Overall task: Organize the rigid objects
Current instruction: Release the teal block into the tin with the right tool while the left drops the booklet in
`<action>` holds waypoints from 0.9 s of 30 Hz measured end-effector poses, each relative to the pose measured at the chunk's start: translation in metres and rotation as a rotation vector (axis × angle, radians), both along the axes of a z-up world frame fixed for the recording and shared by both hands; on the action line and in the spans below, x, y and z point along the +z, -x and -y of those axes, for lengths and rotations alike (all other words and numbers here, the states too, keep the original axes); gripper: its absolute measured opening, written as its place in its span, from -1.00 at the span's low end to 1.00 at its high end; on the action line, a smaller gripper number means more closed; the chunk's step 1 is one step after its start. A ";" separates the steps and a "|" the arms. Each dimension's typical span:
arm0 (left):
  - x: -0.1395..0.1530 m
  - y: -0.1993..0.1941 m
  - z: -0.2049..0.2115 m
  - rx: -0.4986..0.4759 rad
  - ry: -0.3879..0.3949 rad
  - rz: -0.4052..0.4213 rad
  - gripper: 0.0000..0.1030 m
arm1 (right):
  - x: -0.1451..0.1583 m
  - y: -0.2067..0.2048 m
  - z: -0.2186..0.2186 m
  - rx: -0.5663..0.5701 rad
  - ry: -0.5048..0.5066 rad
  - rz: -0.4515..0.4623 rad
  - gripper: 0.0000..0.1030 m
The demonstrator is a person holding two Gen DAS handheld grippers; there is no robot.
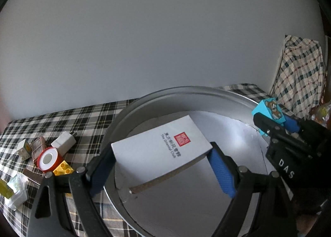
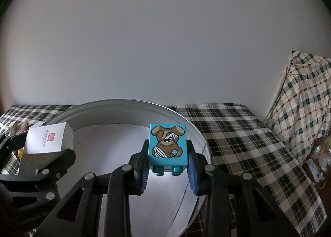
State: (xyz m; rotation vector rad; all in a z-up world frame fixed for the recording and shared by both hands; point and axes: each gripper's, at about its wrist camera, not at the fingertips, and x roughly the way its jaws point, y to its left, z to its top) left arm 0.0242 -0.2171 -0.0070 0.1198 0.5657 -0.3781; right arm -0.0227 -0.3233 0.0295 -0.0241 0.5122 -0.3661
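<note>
Bear-printed block (image 2: 168, 146) clamped in right hand-held gripper (image 2: 168, 171) above round tray (image 2: 198, 133); left hand-held gripper (image 1: 163, 169) grips white box (image 1: 159, 150). Best lowered gently before release.

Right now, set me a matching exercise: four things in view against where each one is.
Things:
1. white box
2. blue bear brick
3. red-and-white roll
4. checked pillow

Places:
A. on the checked cloth, left of the round tray
B. between the left gripper's fingers, over the tray
C. leaning against the wall at far right
D. between the right gripper's fingers

Pairs: 1-B, 2-D, 3-A, 4-C
</note>
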 end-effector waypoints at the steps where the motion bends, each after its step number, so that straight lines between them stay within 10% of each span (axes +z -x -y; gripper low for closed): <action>1: 0.000 0.000 0.001 0.000 -0.003 -0.001 0.71 | 0.000 -0.001 0.001 0.001 -0.003 -0.002 -0.34; 27: -0.006 0.001 0.007 -0.025 -0.046 -0.024 0.71 | -0.001 -0.002 0.000 -0.004 -0.002 -0.020 -0.34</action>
